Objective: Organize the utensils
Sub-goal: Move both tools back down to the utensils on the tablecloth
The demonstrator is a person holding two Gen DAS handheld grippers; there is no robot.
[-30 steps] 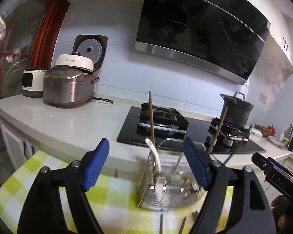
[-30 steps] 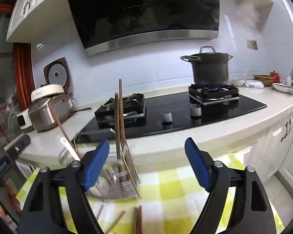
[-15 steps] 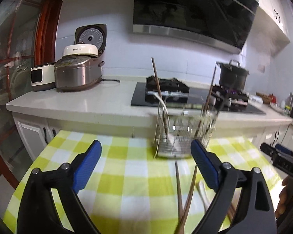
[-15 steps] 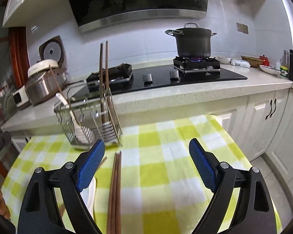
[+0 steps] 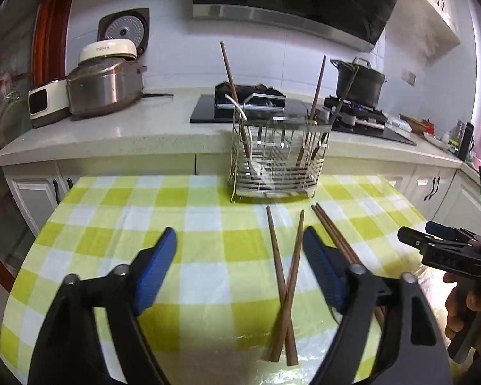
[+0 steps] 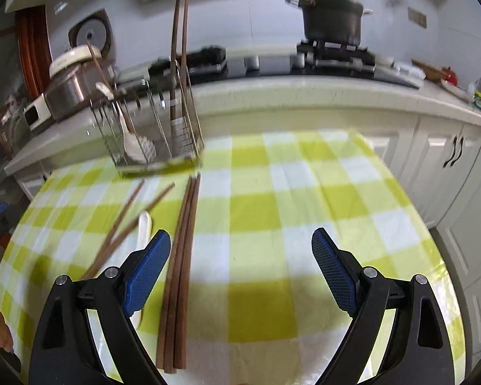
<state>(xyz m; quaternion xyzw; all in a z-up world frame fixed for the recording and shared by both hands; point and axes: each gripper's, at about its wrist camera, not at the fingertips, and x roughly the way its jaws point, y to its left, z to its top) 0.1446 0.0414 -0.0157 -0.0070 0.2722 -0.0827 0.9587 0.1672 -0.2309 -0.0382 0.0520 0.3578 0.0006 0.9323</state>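
Observation:
A wire utensil rack [image 5: 277,157] stands at the far edge of the checked table and holds a few upright chopsticks and a white spoon; it also shows in the right wrist view [image 6: 150,134]. Two crossed brown chopsticks [image 5: 285,282] lie before it. A parallel pair of chopsticks [image 6: 181,263] lies beside them, next to a white spoon [image 6: 143,227]. My left gripper [image 5: 240,269] is open and empty above the cloth, left of the crossed pair. My right gripper [image 6: 240,266] is open and empty, its left finger by the parallel pair.
The yellow-green checked tablecloth [image 6: 288,211] covers the table. Behind it runs a counter [image 5: 128,128] with rice cookers [image 5: 102,80], a black hob [image 5: 266,102] and a steaming pot [image 6: 332,16]. White cabinets [image 6: 449,160] stand to the right.
Both grippers have tipped downward and drawn back from the rack, so the table and the loose chopsticks now fill the views. Both stayed open.

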